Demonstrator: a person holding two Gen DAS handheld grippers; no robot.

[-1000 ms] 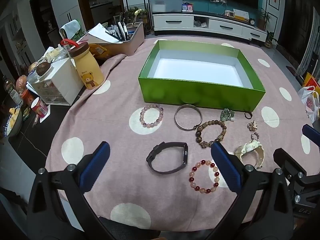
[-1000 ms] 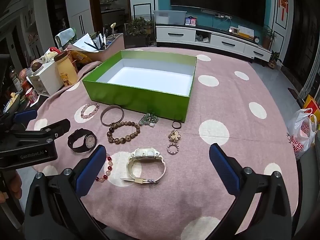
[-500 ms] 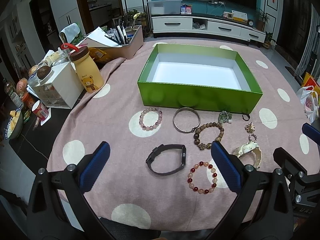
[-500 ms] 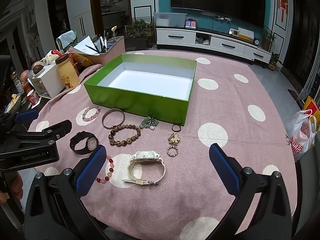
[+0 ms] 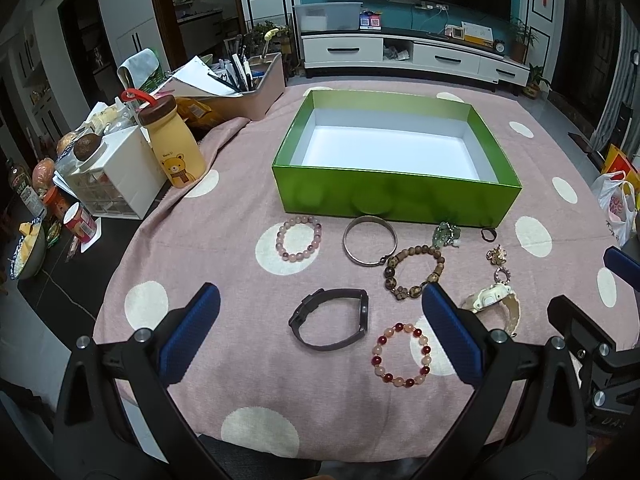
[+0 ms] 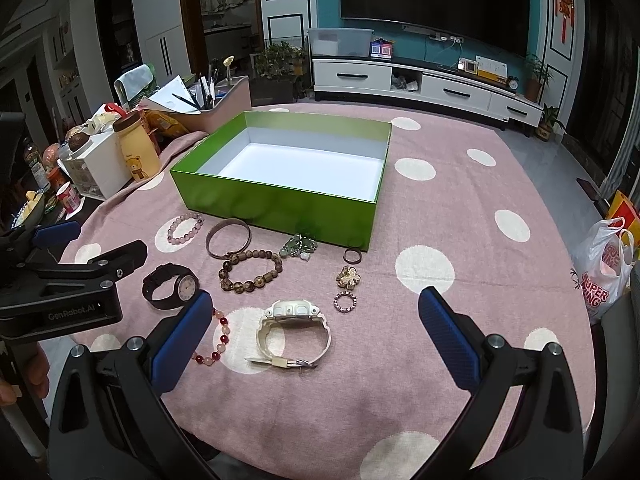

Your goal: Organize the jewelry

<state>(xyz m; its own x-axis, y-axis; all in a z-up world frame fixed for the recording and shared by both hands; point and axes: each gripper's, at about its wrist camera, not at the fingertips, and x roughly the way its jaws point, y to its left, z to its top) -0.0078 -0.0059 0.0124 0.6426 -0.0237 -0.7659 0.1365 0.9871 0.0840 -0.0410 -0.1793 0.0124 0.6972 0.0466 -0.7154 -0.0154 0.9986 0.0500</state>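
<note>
Jewelry lies loose on the pink dotted surface, in front of the green box, whose white floor holds nothing yet.

From the left wrist view, the left claw hangs above the near edge, blue pads spread wide and gripping nothing. Between its pads sits the black watch, resting on its side with the strap looped. Just beside it lies the red-and-peach bead bracelet. Further off, near the box wall, are the pink bead bracelet, the metal bangle, touching the brown bead bracelet, and a small green pendant.

From the right wrist view, the right claw is likewise wide apart and empty, hovering over the cream watch, which stands on its buckled strap. A gold flower brooch, a sparkly ring and a dark ring lie beyond it, apart from one another.

I'd judge everything here light. The watches look the easiest: pinch across the case or the strap loop, which should spring a little. The bead bracelets will sag and swing, so take one side of the strand. The bangle is stiff and likely slippery, so grip across its band. The rings lie flat and small, the hardest to nip off the cloth.
</note>
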